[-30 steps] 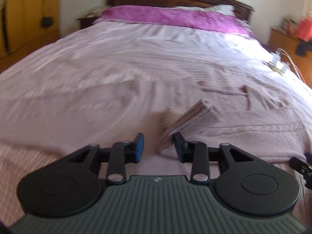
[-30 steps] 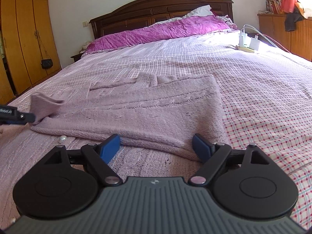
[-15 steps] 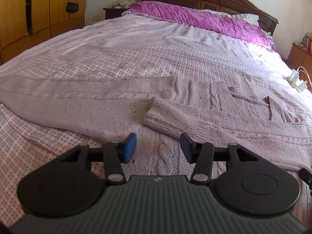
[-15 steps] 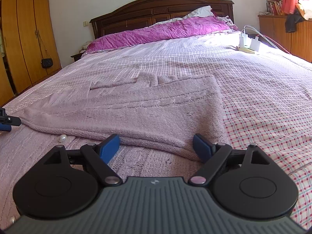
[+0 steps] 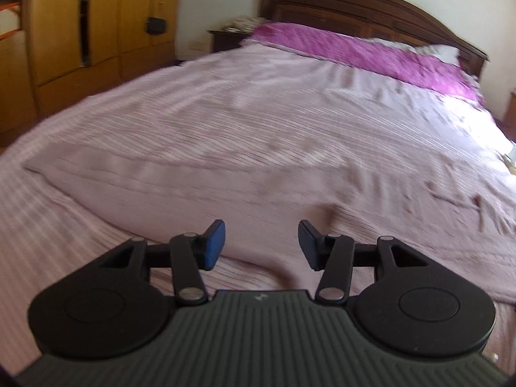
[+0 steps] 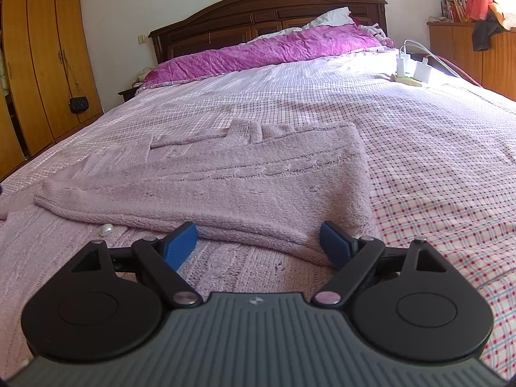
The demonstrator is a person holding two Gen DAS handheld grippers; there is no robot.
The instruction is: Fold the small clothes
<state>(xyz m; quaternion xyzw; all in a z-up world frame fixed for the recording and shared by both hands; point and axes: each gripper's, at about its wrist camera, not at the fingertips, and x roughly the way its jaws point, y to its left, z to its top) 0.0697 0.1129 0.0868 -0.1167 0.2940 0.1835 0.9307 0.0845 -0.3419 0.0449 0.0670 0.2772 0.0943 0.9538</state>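
Both grippers, left gripper [image 5: 261, 242] and right gripper [image 6: 258, 243], gape empty above the sweater [image 6: 225, 180]. It lies flat on the bed [image 6: 419, 148]

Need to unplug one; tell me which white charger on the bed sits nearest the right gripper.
The squarer charger, on the right end of the power strip. The two narrower ones stand left of it, slightly farther back toward the pillows.
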